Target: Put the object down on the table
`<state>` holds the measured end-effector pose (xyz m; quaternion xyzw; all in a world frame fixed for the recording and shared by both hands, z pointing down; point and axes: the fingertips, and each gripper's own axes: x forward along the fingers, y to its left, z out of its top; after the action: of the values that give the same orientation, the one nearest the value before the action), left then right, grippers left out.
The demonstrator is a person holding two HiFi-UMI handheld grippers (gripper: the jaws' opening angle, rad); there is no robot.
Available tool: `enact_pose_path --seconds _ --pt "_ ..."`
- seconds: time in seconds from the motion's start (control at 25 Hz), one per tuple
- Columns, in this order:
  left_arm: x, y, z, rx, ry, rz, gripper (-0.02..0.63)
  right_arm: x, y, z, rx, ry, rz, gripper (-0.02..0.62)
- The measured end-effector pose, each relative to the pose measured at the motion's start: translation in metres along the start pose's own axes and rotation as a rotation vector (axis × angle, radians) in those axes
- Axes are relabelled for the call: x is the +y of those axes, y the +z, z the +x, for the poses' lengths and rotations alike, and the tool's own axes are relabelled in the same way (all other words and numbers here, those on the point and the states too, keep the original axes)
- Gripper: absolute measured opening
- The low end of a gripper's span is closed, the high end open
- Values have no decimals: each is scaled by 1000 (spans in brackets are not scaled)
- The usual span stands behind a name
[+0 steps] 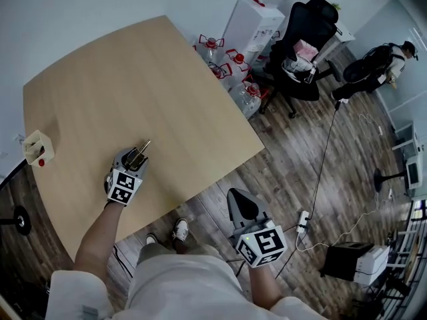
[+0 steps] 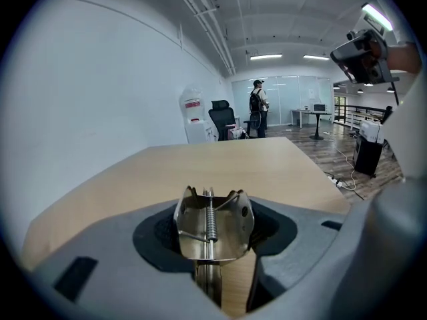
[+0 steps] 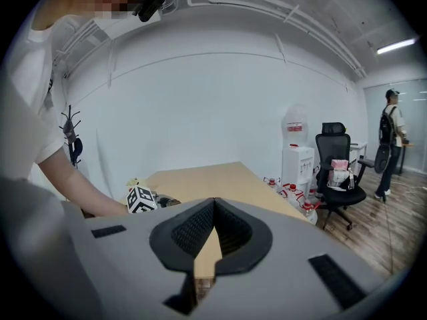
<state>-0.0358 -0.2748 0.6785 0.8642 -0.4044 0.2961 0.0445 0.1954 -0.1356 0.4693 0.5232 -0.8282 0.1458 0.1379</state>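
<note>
Grasping a metal spring clip [image 2: 212, 224] between the jaws of the left gripper [image 1: 134, 157], over the near left part of the wooden table [image 1: 153, 72]; pointing the clip's thin end far and right. Holding the right gripper [image 1: 241, 203] clenched on nothing, off the table's near edge, over the plank floor [image 1: 293, 172].

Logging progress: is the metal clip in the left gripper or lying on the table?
In the left gripper: its tongs clamp the clip, over the table.
</note>
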Motion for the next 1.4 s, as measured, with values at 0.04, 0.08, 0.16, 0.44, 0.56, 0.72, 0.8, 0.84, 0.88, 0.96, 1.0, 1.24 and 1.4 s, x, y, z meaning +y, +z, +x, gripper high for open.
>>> enact_pose_path --seconds 0.04,0.08,0.16,0.44,0.56,0.72,0.8,0.84,0.88,0.96,1.0,1.24,1.4 --pt "1 -2 5 8 2 7 210 -3 -1 -1 1 -3 2 -3" --pt "2 -4 10 14 5 13 210 -6 -4 -3 4 -7 4 -3" --pt "6 -7 19 26 11 21 209 -13 -8 -5 15 -18 10 -3" --pt "15 -13 37 69 20 36 209 -24 -15 -3 30 -35 23 -3" --pt "16 -17 42 83 17 35 209 -24 -14 0 27 -28 21 -3" --pt "17 -16 48 82 29 20 209 -29 -18 -1 35 -29 25 -3" --pt "19 -14 51 90 34 34 209 -31 -20 -1 40 -28 28 -3" --pt "20 -14 52 97 37 42 209 -32 -21 -1 41 -28 28 -3" --pt "22 -15 53 105 42 50 209 -33 -21 -1 40 -27 29 -3" --pt "28 -16 54 121 56 61 209 -34 -22 0 39 -25 31 -3" --pt "31 -17 54 128 64 63 209 -34 -22 0 39 -23 31 -3" --pt "35 -18 56 145 65 56 210 -33 -20 1 35 -9 27 -3" --pt "27 -20 56 144 47 42 219 -33 -19 0 29 -4 23 -3"
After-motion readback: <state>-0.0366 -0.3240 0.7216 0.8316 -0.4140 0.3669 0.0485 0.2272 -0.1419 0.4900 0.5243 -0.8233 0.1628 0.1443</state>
